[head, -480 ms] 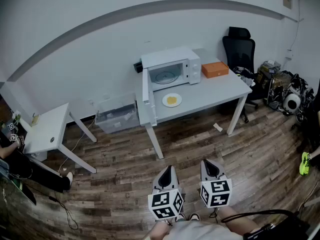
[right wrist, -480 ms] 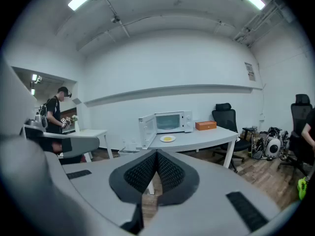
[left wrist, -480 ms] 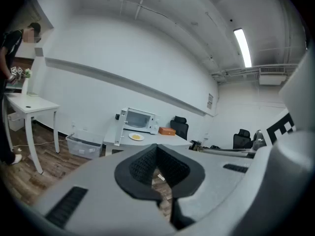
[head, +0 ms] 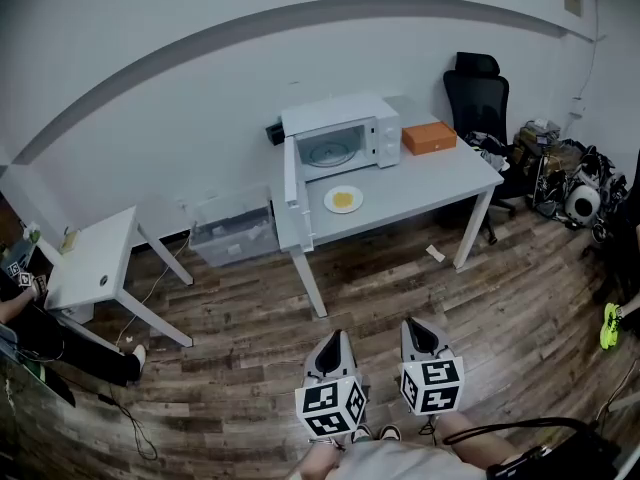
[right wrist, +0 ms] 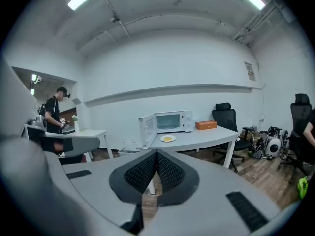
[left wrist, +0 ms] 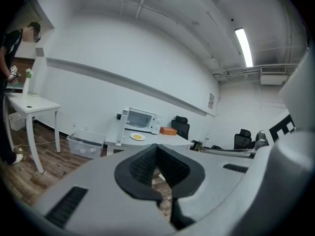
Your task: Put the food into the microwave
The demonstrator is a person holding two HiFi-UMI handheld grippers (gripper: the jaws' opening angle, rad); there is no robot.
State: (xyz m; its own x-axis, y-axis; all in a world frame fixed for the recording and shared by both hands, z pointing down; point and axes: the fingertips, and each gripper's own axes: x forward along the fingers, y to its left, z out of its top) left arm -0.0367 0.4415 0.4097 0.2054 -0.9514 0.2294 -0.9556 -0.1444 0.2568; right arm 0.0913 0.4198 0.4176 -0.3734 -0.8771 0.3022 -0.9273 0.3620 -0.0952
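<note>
A white microwave [head: 340, 138] stands at the back of a grey table [head: 430, 183] with its door [head: 292, 173] swung open to the left. In front of it lies a white plate with yellow food [head: 343, 200]. Both grippers hang low over the floor, far from the table: the left gripper [head: 335, 342] and the right gripper [head: 418, 326] are shut with nothing between their tips. The left gripper view shows the microwave [left wrist: 139, 119] and plate [left wrist: 137, 137] far off; the right gripper view shows the microwave [right wrist: 170, 122] and plate [right wrist: 168, 138] too.
An orange box [head: 430, 138] sits right of the microwave. A black office chair [head: 478, 103] stands at the table's right end, with bags [head: 560, 173] beyond. A clear bin [head: 235, 228] lies under the table's left side. A small white table [head: 95, 258] and a person [head: 20, 298] are at left.
</note>
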